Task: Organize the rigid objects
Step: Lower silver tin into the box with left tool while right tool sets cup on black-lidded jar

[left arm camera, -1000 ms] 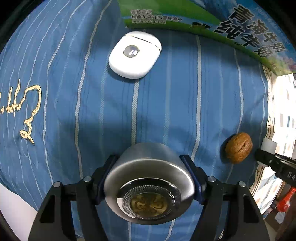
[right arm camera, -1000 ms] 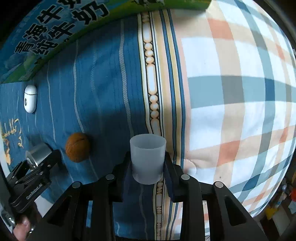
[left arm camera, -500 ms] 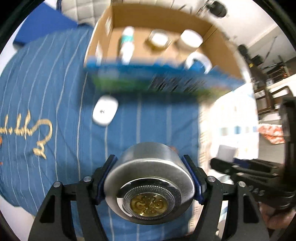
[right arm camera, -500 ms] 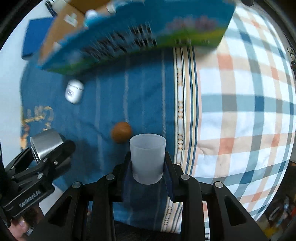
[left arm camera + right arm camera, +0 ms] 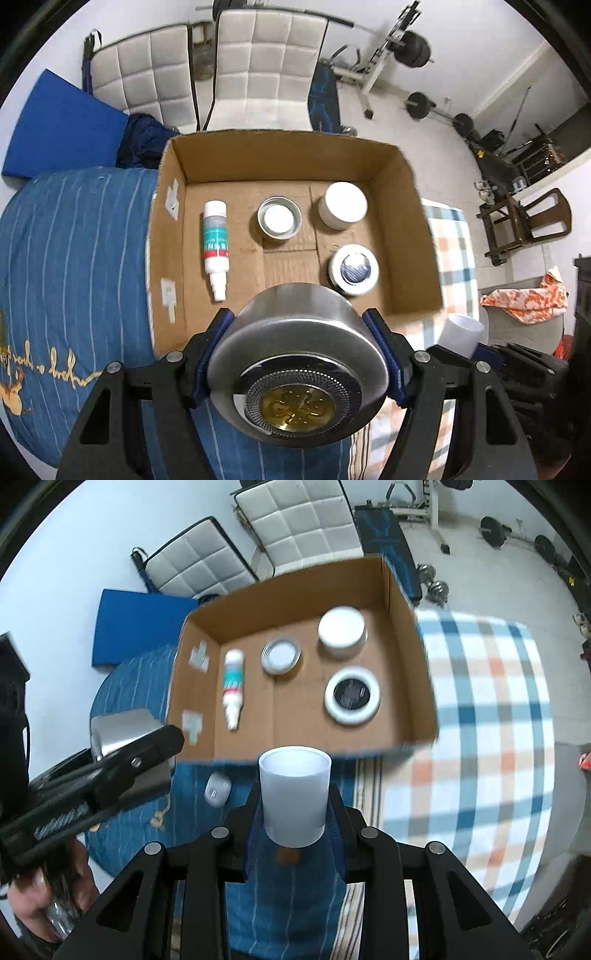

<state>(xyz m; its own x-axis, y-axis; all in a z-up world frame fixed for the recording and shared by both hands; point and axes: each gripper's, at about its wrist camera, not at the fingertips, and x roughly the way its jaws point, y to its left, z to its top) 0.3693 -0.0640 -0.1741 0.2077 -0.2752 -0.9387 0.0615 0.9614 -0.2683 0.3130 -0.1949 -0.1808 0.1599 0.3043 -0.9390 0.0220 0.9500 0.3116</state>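
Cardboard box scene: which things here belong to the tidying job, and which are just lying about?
Job:
- cardboard box
- silver metal tin in left gripper
- frosted plastic cup in right gripper
- spray bottle, round tins, white jar in box
- white earbud case on bedspread

Lying about:
- white chairs
- weights
- blue mat

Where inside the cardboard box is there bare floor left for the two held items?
In the cardboard box, bare floor runs along the near wall, between the spray bottle and the black-topped white jar, and in the middle strip. The far right is crowded: the open tin and the white-lidded jar sit there.
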